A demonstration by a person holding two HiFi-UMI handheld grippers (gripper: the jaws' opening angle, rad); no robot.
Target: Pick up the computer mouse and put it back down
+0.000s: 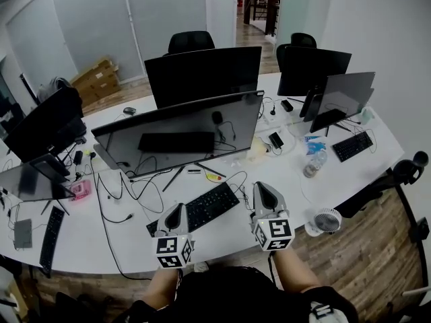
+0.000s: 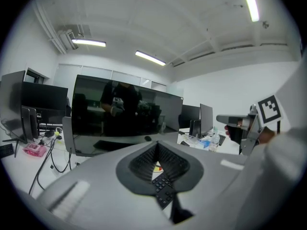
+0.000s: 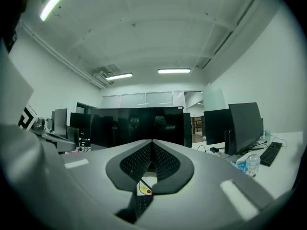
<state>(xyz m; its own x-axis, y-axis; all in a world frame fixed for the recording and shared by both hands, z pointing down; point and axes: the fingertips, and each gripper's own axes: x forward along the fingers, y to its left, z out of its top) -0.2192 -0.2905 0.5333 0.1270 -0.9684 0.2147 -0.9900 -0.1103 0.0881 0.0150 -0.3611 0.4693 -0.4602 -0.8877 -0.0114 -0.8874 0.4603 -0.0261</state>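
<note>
Both grippers hang above the white desk [image 1: 101, 231] in front of the black keyboard [image 1: 202, 207]. My left gripper [image 1: 176, 210] is shut and empty, its tips meeting over the keyboard keys [image 2: 163, 188] in the left gripper view. My right gripper [image 1: 262, 188] is also shut with nothing in it; its pads [image 3: 163, 162] touch. No mouse shows directly on the desk near the keyboard; the right gripper covers that spot. A dark mouse shape [image 1: 217, 117] with a cable appears reflected in the large monitor [image 1: 182, 130].
Several dark monitors stand along the curved desk. Loose black cables [image 1: 118, 194] run left of the keyboard. A yellow tag [image 1: 214, 176], a water bottle [image 1: 314, 163], a small white fan [image 1: 327, 221] and a second keyboard [image 1: 352, 146] lie to the right. Another small mouse [image 1: 128, 110] sits far left.
</note>
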